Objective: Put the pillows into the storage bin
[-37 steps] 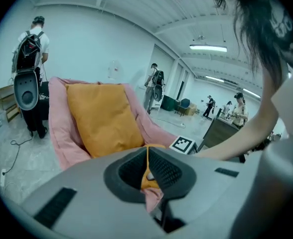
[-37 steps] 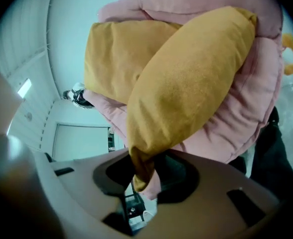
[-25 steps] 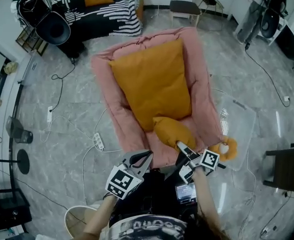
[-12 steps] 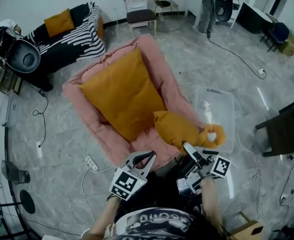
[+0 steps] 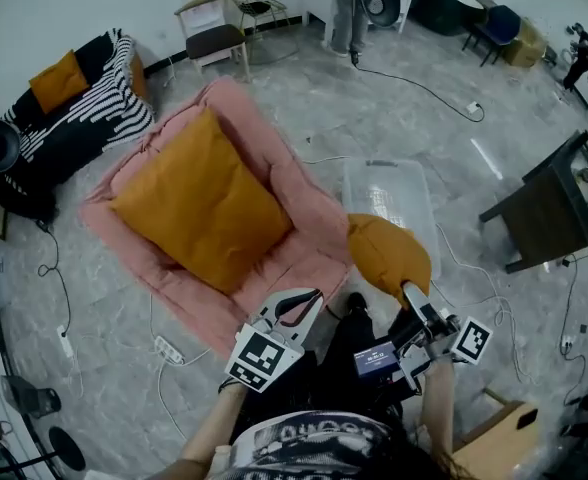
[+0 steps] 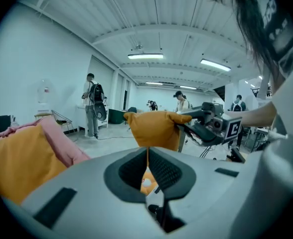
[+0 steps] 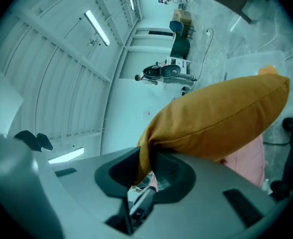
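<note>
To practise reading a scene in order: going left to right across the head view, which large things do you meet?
Striped sofa, large orange pillow, small orange pillow, dark table.

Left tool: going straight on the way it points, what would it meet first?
Probably the small orange pillow held by the right tool, dead ahead; depth is unclear.

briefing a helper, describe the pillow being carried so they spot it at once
Find the pink bed on the floor, then the clear bin beside it. The small pillow shows at the bin's near end, a corner pinched in the right hand-held gripper. The large pillow lies on the bed, a third pillow on the sofa; only this one is lifted.
</note>
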